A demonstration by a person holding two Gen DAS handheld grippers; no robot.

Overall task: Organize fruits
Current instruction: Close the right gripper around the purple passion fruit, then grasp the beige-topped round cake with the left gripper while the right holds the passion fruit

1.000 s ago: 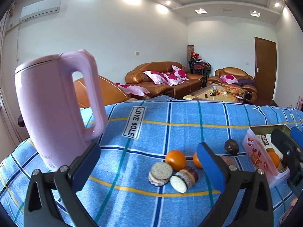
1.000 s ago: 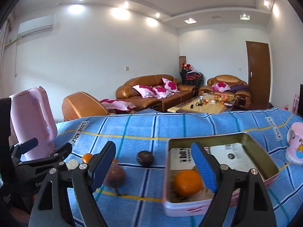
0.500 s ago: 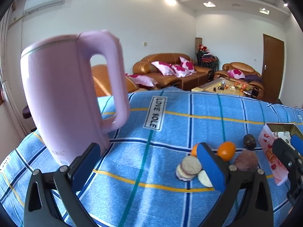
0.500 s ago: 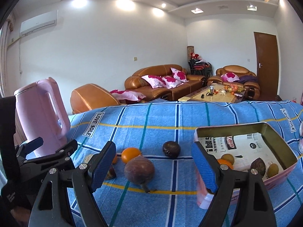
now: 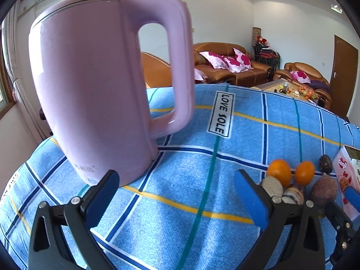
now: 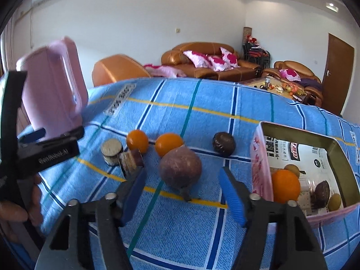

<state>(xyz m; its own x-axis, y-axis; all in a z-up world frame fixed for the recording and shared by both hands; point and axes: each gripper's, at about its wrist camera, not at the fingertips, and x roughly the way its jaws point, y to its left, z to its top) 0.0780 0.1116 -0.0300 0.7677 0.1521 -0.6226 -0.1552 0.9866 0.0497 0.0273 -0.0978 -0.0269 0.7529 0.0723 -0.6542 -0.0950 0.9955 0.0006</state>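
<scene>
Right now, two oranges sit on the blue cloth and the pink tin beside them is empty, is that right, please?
Not quite: the pink tin is not empty. The right wrist view shows an orange and other fruit inside. Two oranges do sit on the blue cloth.

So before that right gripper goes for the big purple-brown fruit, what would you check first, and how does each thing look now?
1. Right gripper lined up with the purple-brown fruit: ok, the fruit sits just ahead, between the fingers' line.
2. Jaws clear of the fruit: ok, they are closing but nothing is between them.
3. Neighbours out of the way: cannot tell; the nearer orange sits close behind, and the cut slices lie near the left finger.
4. Room in the tin box: ok, bare floor shows beside the orange inside.
5. Left gripper clear: ok, open, empty, beside the pink kettle.
</scene>
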